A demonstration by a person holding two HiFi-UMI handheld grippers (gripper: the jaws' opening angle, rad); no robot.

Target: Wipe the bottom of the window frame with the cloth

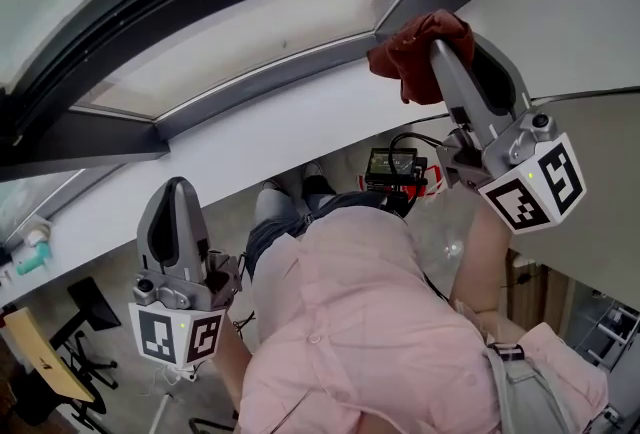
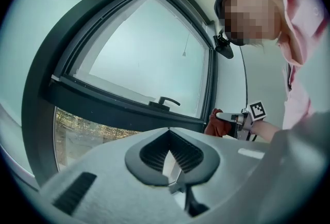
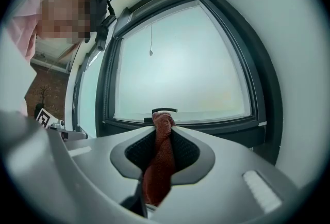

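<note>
A dark red cloth (image 1: 412, 50) is pinched in my right gripper (image 1: 440, 44), which is shut on it and held up by the right corner of the window's bottom frame (image 1: 262, 80). In the right gripper view the cloth (image 3: 159, 158) hangs twisted between the jaws, in front of the frame's bottom bar (image 3: 206, 126) and its handle (image 3: 164, 110). My left gripper (image 1: 177, 186) is lower and to the left, below the white sill (image 1: 280, 137), jaws shut with nothing in them. From the left gripper view, the cloth (image 2: 213, 124) and right gripper (image 2: 227, 115) show at the frame's lower right corner.
The person's pink shirt (image 1: 360, 322) fills the lower middle of the head view. A small black device with cables (image 1: 392, 167) sits below the sill. A black chair (image 1: 88, 307) stands on the floor at lower left. A white wall (image 1: 580, 12) borders the window's right side.
</note>
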